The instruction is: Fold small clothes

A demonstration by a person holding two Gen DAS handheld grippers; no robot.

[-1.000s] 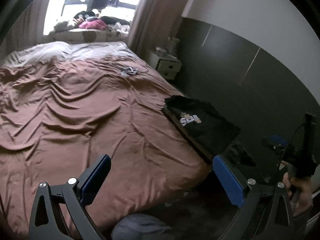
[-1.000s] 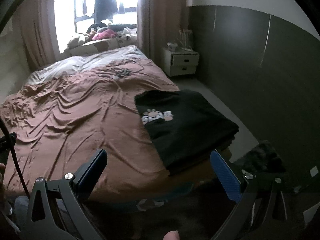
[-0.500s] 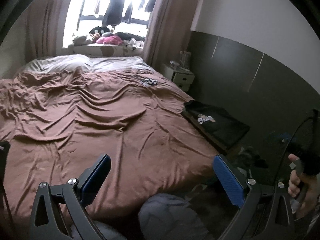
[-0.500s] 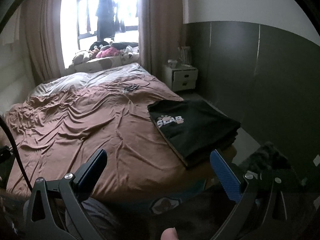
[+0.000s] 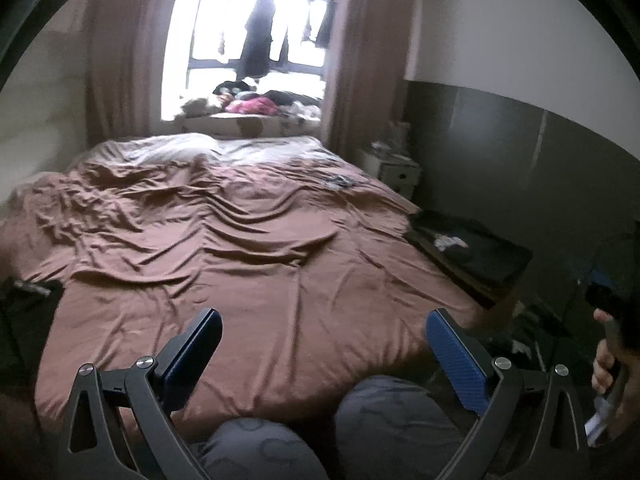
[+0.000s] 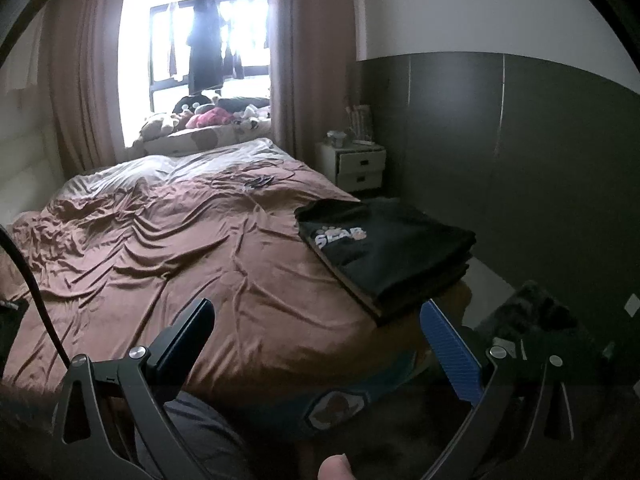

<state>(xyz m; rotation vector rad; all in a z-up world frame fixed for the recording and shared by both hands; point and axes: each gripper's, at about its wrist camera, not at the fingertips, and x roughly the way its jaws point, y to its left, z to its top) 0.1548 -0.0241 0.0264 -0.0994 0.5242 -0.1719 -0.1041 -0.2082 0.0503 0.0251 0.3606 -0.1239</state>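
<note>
My folded black T-shirt, white logo facing up, lay flat on the bed's right edge.

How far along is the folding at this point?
Done: a folded black shirt tops a neat stack at the bed's right edge. In hand: nothing; the left tool and right tool are both open and empty over the brown sheet. Left: no unfolded garment is laid out; dark fabric sits at far left, unclear.

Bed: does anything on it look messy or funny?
The brown sheet is badly wrinkled. The folded black clothes lie squarely stacked at the bed's right edge, close to the corner, so they might slip off. A small tangle lies near the pillows; I cannot tell what it is.
</note>
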